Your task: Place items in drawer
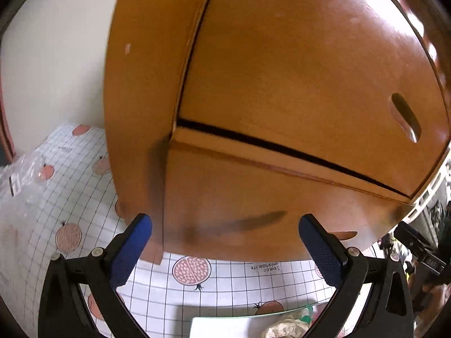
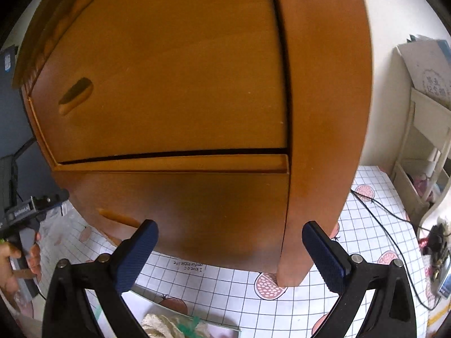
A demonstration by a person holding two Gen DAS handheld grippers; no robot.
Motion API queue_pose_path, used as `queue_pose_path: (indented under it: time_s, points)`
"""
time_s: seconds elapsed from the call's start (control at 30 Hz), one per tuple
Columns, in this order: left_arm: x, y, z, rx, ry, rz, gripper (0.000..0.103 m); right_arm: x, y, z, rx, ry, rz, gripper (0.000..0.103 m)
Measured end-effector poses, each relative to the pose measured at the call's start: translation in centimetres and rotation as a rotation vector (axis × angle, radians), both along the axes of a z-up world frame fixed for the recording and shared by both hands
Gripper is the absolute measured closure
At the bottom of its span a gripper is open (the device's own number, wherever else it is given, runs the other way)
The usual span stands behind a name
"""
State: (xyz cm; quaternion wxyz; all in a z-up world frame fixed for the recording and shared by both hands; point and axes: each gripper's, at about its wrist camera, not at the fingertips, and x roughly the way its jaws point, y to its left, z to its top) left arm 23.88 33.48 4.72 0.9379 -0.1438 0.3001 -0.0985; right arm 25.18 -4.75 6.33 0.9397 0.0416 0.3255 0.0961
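Observation:
A small wooden cabinet [image 1: 282,70] stands on the gridded tablecloth, filling both views. Its upper drawer [image 2: 169,84] is closed and has a slot handle [image 2: 76,95]. The lower drawer [image 2: 183,205] sticks out slightly, so its top edge shows. My left gripper [image 1: 225,225] is open in front of the lower drawer, holding nothing. My right gripper [image 2: 229,228] is open too, facing the drawer's right part. A clear packet with a beige crumpled item and green trim [image 1: 287,328] lies on the cloth just below the grippers; the same beige packet [image 2: 169,326] shows at the bottom of the right wrist view.
The tablecloth [image 2: 239,290] has a pomegranate print. A clear plastic bag [image 1: 22,180] lies left of the cabinet. Black cables [image 2: 380,211] run across the cloth on the right, beside a white shelf rack [image 2: 422,140]. A hand [image 2: 8,267] holds the other gripper at the left edge.

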Motion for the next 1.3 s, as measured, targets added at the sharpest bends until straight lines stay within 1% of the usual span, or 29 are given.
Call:
queue_pose_path:
  time_s: [0.13, 0.4, 0.53, 0.67, 0.77, 0.8, 0.9, 0.93, 1.2, 1.3]
  points:
    - [0.1, 0.0, 0.7, 0.026, -0.030, -0.018, 0.000, 0.5, 0.1, -0.3, -0.004, 0.003, 0.009, 0.000]
    - [0.2, 0.6, 1.0, -0.009, -0.060, -0.033, 0.000, 0.7, 1.3, -0.8, 0.000, 0.008, 0.038, 0.000]
    - [0.1, 0.9, 1.2, -0.008, -0.069, -0.040, 0.000, 0.9, 1.6, -1.1, -0.011, 0.004, 0.032, 0.000]
    - [0.1, 0.1, 1.1, -0.012, -0.091, -0.050, 0.000, 0.9, 2.0, -1.2, -0.023, 0.003, 0.035, 0.000]
    - [0.2, -0.4, 0.7, 0.019, -0.094, -0.047, 0.000, 0.7, 2.2, -1.8, -0.037, -0.005, 0.029, 0.000]
    - [0.1, -0.6, 0.8, 0.033, -0.095, -0.048, 0.000, 0.8, 2.7, -2.7, -0.048, -0.007, 0.028, 0.000]
    - [0.0, -1.0, 0.9, 0.068, -0.097, -0.051, 0.000, 1.0, 2.8, -3.4, -0.056, -0.008, 0.030, 0.000]
    - [-0.1, -1.1, 1.0, 0.073, -0.097, -0.052, 0.000, 0.8, 2.7, -3.0, -0.050, -0.008, 0.030, 0.000]
    - [-1.0, -1.9, 0.9, 0.138, -0.094, -0.054, 0.000, 0.0, 2.5, -3.2, -0.039, -0.007, 0.033, 0.000]
    - [-1.8, -1.6, 0.7, 0.146, -0.091, -0.057, 0.000, -0.8, 2.4, -2.9, -0.038, -0.006, 0.039, 0.000]
